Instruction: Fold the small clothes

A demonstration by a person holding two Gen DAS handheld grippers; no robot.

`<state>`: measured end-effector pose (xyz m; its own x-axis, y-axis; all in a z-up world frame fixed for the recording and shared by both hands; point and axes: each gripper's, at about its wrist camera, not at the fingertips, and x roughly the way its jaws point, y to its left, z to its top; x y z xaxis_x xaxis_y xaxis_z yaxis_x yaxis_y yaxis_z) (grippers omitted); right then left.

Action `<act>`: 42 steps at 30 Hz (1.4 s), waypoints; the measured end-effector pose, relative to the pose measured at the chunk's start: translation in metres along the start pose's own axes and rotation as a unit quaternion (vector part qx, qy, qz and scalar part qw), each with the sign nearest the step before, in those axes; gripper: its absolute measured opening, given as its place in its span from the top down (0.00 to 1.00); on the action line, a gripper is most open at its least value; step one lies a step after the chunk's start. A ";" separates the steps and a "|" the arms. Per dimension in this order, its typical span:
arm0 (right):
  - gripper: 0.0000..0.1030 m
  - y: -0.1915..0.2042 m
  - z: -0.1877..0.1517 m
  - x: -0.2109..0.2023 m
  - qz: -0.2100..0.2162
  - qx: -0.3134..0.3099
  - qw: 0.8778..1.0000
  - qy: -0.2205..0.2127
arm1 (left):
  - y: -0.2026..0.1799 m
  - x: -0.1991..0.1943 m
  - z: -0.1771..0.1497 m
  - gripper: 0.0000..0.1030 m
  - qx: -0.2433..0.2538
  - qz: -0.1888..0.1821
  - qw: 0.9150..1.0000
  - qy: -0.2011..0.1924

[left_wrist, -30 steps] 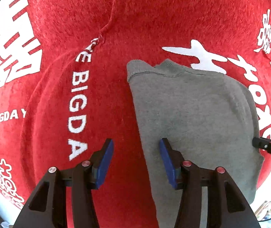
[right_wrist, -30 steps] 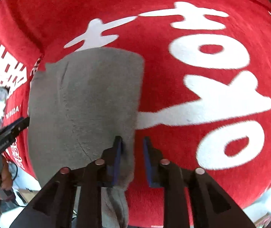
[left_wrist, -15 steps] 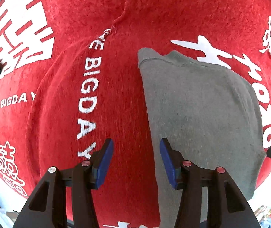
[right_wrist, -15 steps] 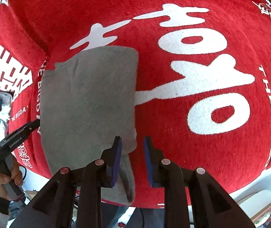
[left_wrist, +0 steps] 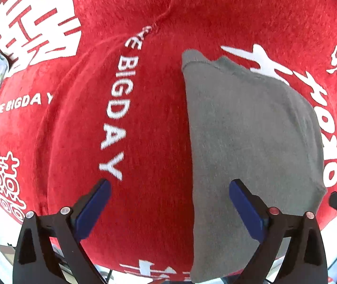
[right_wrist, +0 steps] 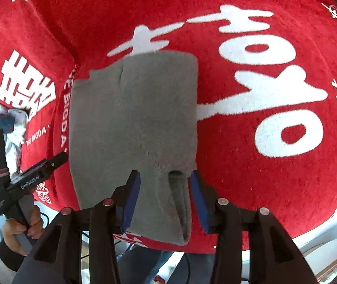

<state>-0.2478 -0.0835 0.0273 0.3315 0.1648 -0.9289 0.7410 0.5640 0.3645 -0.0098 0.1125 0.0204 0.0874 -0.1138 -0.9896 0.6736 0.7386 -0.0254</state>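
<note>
Folded grey knit garment (left_wrist: 251,142) lying flat on a red fleece cloth with white lettering (left_wrist: 144,130), both grippers loosed from it.

The left gripper (left_wrist: 169,184) has just been opening and stands wide, straddling the garment's left edge without pressing it. The right gripper (right_wrist: 165,177) has just been opening too; the garment's near folded corner sits between its blue pads (right_wrist: 198,200), untouched. A hand (right_wrist: 24,222) holds the left gripper's handle.
</note>
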 end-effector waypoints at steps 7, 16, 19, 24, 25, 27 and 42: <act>0.53 -0.014 -0.009 0.038 -0.046 0.009 0.998 0.034 | -0.003 0.002 -0.010 0.02 -0.004 0.002 1.000 0.006; 0.50 -0.015 -0.012 0.039 -0.045 0.011 0.998 0.040 | -0.001 -0.002 -0.013 0.02 -0.004 0.024 1.000 0.018; 0.49 -0.014 -0.014 0.034 -0.048 0.009 0.998 0.044 | -0.001 -0.004 -0.017 0.02 0.001 0.030 0.999 0.023; 0.49 -0.012 -0.016 0.024 -0.051 0.011 0.998 0.047 | -0.002 -0.007 -0.024 0.02 0.006 0.036 0.999 0.034; 0.49 -0.011 -0.016 0.022 -0.052 0.012 0.997 0.048 | -0.002 -0.008 -0.025 0.02 0.006 0.036 0.999 0.036; 0.49 -0.010 -0.016 0.020 -0.056 0.011 0.997 0.049 | -0.002 -0.009 -0.026 0.02 0.007 0.037 0.998 0.040; 0.26 0.027 -0.022 -0.035 -0.073 -0.012 0.996 0.046 | -0.020 -0.051 -0.032 0.02 0.034 0.042 0.997 0.055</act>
<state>-0.2521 -0.0566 0.0685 0.1661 0.1521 -0.9743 0.7632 0.6059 0.2247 -0.0514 0.1246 0.0672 0.0672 0.0221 -0.9975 0.7155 0.6957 0.0636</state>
